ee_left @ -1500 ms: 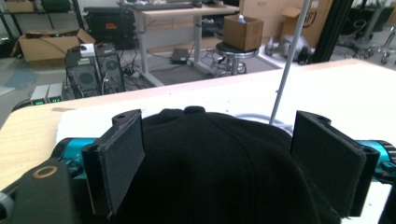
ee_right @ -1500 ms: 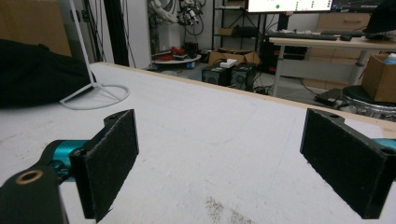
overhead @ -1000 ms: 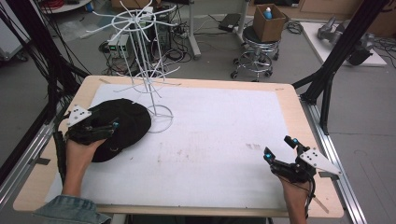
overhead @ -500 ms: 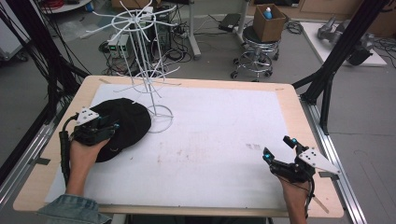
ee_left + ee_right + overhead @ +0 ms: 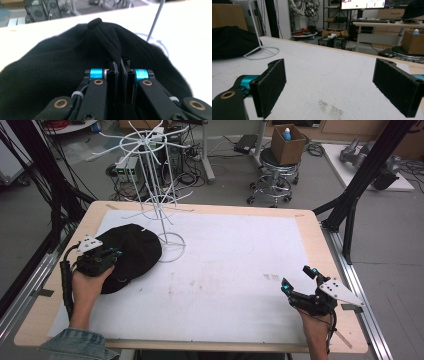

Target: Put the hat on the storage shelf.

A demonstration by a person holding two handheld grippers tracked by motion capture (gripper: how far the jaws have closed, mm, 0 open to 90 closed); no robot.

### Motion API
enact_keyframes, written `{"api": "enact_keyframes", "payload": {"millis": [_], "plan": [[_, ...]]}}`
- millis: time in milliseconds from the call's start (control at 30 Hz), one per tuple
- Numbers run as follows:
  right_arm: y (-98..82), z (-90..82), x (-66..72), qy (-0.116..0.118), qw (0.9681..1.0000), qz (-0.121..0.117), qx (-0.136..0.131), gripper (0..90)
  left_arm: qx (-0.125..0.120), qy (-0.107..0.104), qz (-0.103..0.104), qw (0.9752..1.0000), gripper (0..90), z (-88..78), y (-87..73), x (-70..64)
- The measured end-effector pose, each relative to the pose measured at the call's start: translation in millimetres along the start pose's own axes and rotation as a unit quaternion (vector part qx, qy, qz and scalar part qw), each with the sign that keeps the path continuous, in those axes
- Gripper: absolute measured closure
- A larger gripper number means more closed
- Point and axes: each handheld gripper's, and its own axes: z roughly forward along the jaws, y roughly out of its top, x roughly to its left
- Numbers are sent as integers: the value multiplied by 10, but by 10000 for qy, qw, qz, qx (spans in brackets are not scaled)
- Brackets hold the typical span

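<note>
**benchwatcher:** So where's the hat [image 5: 131, 254] right now? From the high view it's a black knit one lying on the left part of the bench [image 5: 235, 270], on the white sheet, just beside the round foot of the white wire rack [image 5: 159, 195] (the foot ring looks to be touching the hat's edge or very near it, hard to say which).

**gripnerd:** Yep, and the left gripper [image 5: 119, 65] is on the near-left edge of it. Its fingers [image 5: 111, 75] have just been closing, and in the left gripper view they're pressed nearly together with a ridge of the black fabric pinched up between them. The fold runs from the fingers toward the little button on the crown. The person's left hand [image 5: 89, 285] is wrapped around the gripper body, denim sleeve at the bottom of the high view.

**benchwatcher:** And the right side?

**gripnerd:** The right gripper [image 5: 300, 280] sits at the near-right corner of the bench, well apart from the hat. Its fingers [image 5: 270, 86] are spread wide with nothing between them (just the bare white sheet with a few brown specks). In the right gripper view it points across the bench, with the hat and the rack foot far off at the upper left.
</note>
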Motion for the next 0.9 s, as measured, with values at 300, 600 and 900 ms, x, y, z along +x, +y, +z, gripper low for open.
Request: {"api": "enact_keyframes", "payload": {"millis": [300, 600, 900], "plan": [[-1, 2, -8, -5, 10000, -22, -19, 107, -847, 11, -210, 9962, 861, -181, 63, 14], [-2, 2, -9, -6, 10000, -19, -24, 107, -1538, 153, -358, 9873, 861, -400, 73, 146], [0, 9, -4, -10, 10000, 14, -9, 107, -1679, 358, -353, 9845, 861, -593, 55, 312]]}}
